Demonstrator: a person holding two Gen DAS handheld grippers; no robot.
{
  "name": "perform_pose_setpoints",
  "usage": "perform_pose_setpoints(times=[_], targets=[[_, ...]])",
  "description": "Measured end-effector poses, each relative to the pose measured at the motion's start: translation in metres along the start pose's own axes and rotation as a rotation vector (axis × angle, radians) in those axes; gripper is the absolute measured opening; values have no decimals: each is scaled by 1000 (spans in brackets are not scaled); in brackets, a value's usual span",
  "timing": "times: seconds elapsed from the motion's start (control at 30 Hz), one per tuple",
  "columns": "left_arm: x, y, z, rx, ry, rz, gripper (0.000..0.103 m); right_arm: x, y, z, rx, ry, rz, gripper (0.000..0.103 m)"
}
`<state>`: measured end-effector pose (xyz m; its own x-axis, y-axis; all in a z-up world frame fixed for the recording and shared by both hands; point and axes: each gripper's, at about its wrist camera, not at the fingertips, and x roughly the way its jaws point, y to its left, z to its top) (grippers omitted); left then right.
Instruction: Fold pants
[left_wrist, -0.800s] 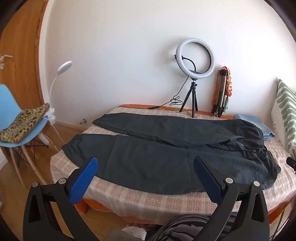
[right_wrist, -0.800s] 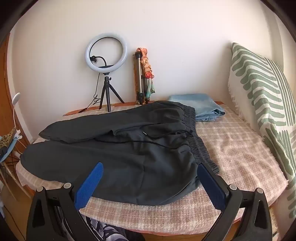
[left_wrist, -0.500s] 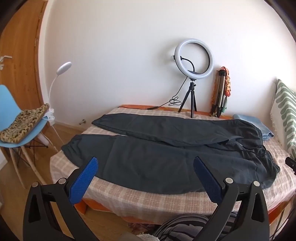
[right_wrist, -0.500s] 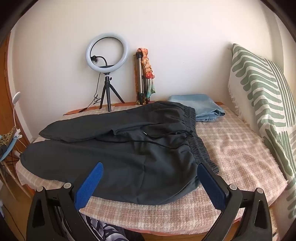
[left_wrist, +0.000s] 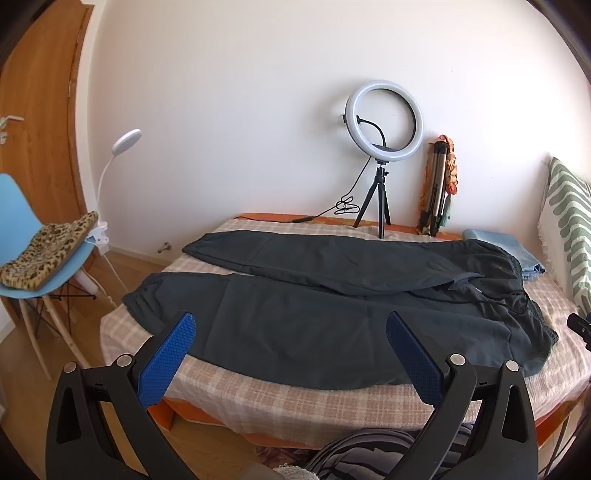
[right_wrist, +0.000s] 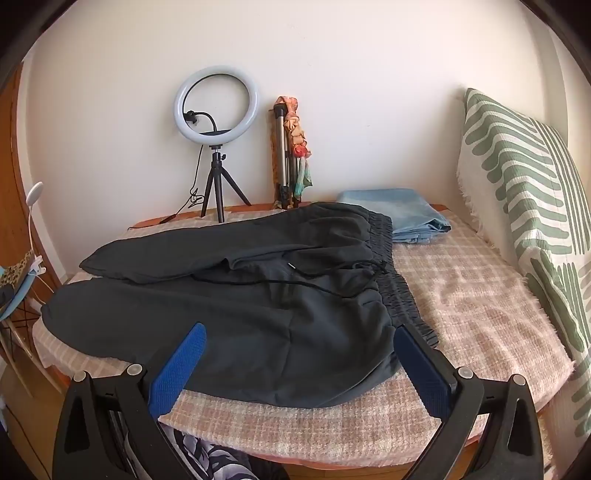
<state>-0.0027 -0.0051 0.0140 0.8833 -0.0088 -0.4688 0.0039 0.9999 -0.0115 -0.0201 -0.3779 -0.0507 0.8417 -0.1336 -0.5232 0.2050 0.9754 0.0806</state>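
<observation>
the dark charcoal fabric pants (left_wrist: 332, 306) are spread flat on the bed with the pink-and-cream plaid cover (left_wrist: 295, 402), unfolded. the two legs run off toward the left, the elastic waistband with its thin black drawstring (right_wrist: 325, 280) sits toward the right, and the far leg angles a bit across the top of the near one.

the left gripper (left_wrist: 291, 332) has its blue-padded jaws spread wide with nothing between them. it hangs off the near edge of the bed, apart from the cloth — seen between the pads is the middle stretch of the near leg.

the right gripper (right_wrist: 301, 345) is the same deal, jaws wide apart and holding nothing, tilted down a little toward the bed. it sits short of the near edge too, lined up with the hip end of the pants, and its right pad shows in front of the gathered waistband.

other stuff: a white ring light on a small black tripod (left_wrist: 384, 122) stands at the far edge by the wall, a folded light blue cloth (right_wrist: 402, 214) lies just beyond the waistband, and a green-and-white patterned pillow (right_wrist: 524, 206) is propped up on the right.
</observation>
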Motion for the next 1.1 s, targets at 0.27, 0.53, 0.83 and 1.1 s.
perform_pose_setpoints(times=[0.27,0.53,0.83,1.1], targets=[[-2,-2,-4,-1,-5,2,103,-1,4,2,-1,0,3,103],[-2,-3,-3,-4,-5,1,103,-1,4,1,1,0,7,103],[-1,-2,-4,-7,-4,0,103,0,3,-2,5,3,15,103],[2,-2,-7,-7,0,4,103,3,1,-3,11,10,24,103]])
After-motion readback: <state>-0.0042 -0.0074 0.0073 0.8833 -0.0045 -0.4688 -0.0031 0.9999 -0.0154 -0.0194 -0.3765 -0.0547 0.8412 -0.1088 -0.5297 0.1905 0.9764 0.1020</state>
